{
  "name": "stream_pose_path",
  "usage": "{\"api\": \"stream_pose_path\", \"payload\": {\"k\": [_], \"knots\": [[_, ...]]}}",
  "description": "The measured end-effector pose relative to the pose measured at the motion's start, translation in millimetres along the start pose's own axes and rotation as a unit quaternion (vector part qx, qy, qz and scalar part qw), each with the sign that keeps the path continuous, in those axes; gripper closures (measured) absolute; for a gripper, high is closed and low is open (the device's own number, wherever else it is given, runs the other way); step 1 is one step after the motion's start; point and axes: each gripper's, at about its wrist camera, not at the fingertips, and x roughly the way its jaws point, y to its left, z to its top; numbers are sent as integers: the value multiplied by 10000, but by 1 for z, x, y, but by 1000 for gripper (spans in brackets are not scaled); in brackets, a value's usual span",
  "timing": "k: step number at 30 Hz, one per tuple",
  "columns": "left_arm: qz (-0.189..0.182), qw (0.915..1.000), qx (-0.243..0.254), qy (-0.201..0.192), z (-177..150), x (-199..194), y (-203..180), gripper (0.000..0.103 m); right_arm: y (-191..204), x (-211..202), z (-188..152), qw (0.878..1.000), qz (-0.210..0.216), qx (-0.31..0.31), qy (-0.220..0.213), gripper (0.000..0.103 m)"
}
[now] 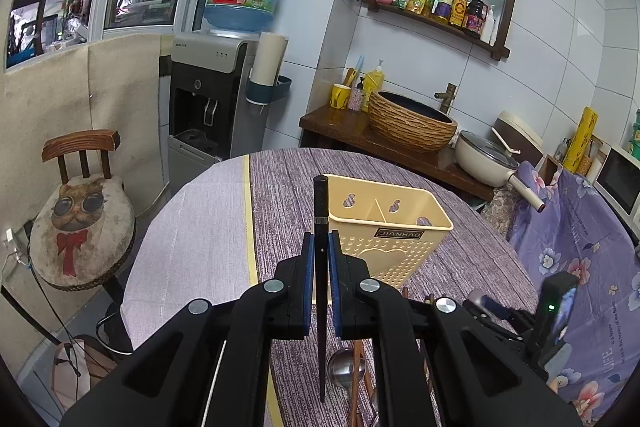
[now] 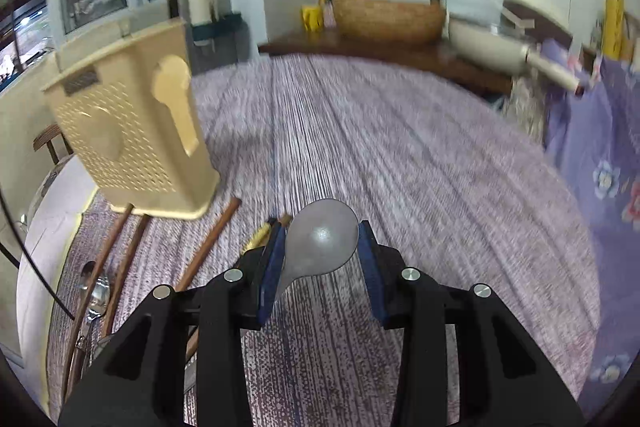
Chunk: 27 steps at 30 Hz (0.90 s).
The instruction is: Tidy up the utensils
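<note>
My left gripper (image 1: 320, 247) is shut on a black chopstick (image 1: 320, 219), held upright just in front of the cream perforated utensil holder (image 1: 384, 227) on the purple-clothed table. My right gripper (image 2: 322, 239) is shut on a grey metal spoon (image 2: 320, 243), its bowl between the blue pads, above the table. The holder also shows in the right wrist view (image 2: 132, 131) at the left. Brown chopsticks (image 2: 208, 243) and a metal spoon (image 2: 94, 295) lie on the cloth below it. Another spoon bowl (image 1: 344, 371) lies under my left gripper.
A round table (image 1: 192, 227) with a purple cloth (image 2: 400, 155). A chair with a cat cushion (image 1: 80, 211) stands left, a water dispenser (image 1: 208, 99) behind. A wooden counter with a woven basin (image 1: 408, 119) and a pan (image 1: 484, 159) lies beyond the table. Floral fabric (image 1: 580, 247) at right.
</note>
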Motion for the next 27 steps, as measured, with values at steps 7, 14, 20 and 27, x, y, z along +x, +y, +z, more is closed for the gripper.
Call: {"api": "stream_pose_path", "payload": {"k": [7,14,20,27], "knots": [[-58,10000,-53,4,1,-1,3,95,24,-49,14,9912,-153,-696,-1114,65],[-121,9997,-49,-199,12,-16,5,95,44,-75,37,9843,0,-915,-1510,65],[-273,9985,-7,-473,38,-35,3,95,74,-89,70,9738,29,-1267,-1886,65],[-576,9954,121,-750,91,-50,-13,95,100,-80,132,9588,-542,-1562,-2311,65]]}}
